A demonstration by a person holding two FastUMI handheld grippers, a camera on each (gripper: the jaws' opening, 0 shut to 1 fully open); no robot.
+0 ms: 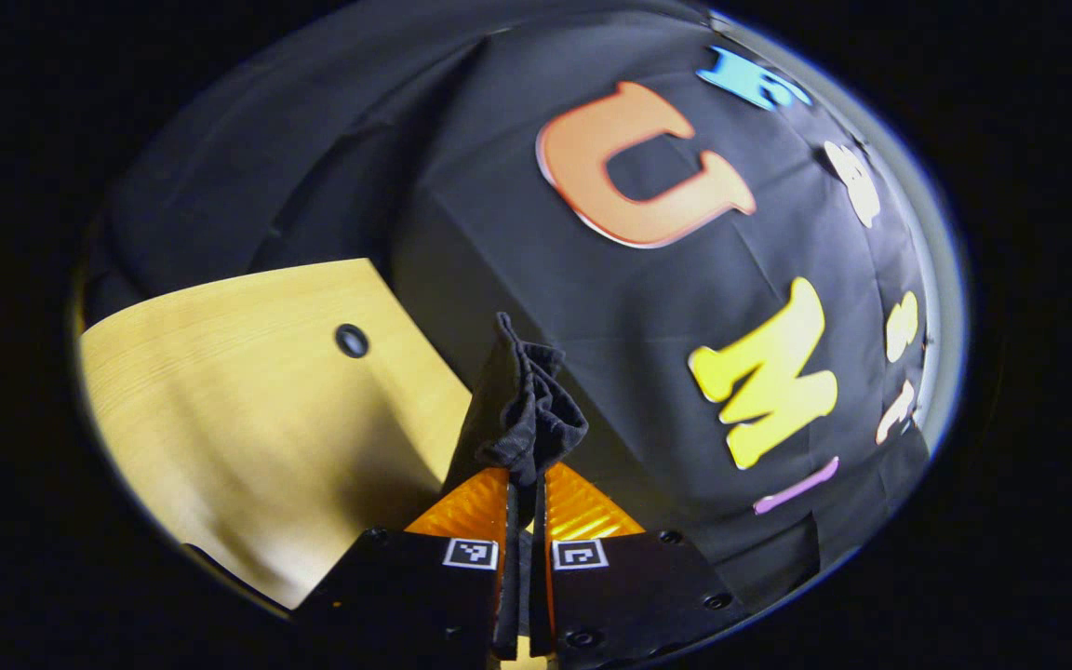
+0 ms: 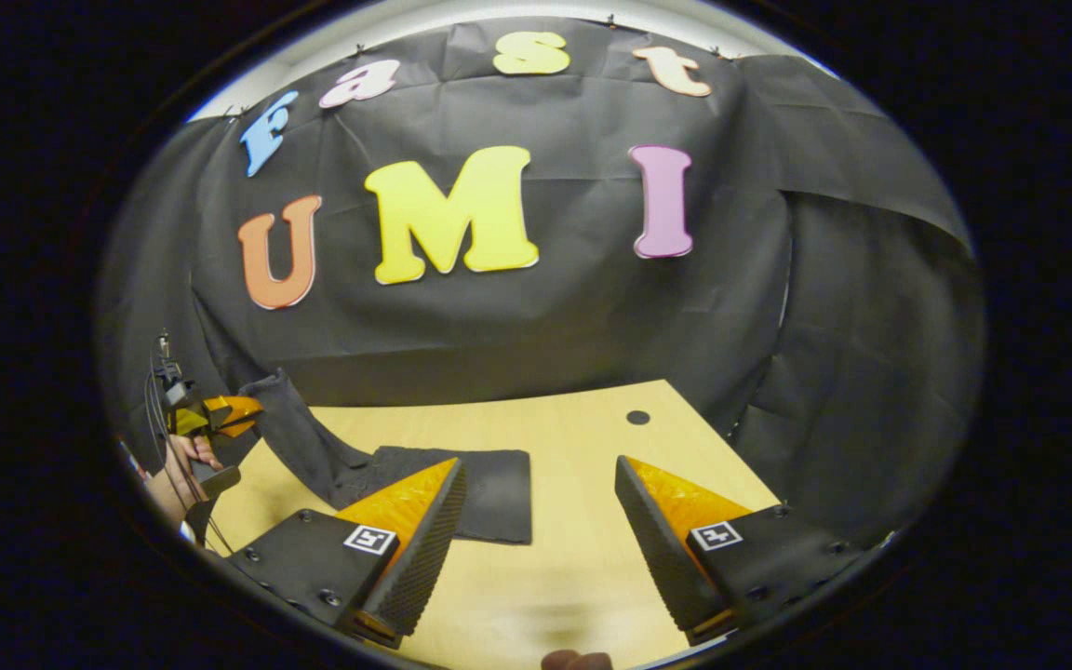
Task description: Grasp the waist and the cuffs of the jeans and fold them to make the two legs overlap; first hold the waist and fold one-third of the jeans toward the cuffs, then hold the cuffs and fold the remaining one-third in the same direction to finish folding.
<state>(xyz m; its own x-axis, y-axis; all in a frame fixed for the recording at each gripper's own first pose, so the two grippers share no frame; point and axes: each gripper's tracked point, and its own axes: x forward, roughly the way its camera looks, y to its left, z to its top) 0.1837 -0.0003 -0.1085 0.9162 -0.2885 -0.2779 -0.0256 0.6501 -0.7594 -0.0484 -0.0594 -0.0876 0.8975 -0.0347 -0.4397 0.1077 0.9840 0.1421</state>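
Note:
The dark jeans (image 2: 497,489) lie partly flat on the wooden table (image 2: 582,549), just beyond my right gripper (image 2: 541,462), which is open above the tabletop with nothing between its fingers. From the flat part a strip of the jeans rises to the left, up to my left gripper (image 2: 220,412), held by a hand (image 2: 178,470). In the left gripper view that gripper (image 1: 525,484) is shut on a bunched end of the jeans (image 1: 525,409), lifted off the table (image 1: 247,400). I cannot tell whether that end is waist or cuff.
A small round hole (image 2: 637,417) sits near the table's far right corner; it is also in the left gripper view (image 1: 352,341). The black cloth wall (image 2: 536,326) closes off the table's back and right side.

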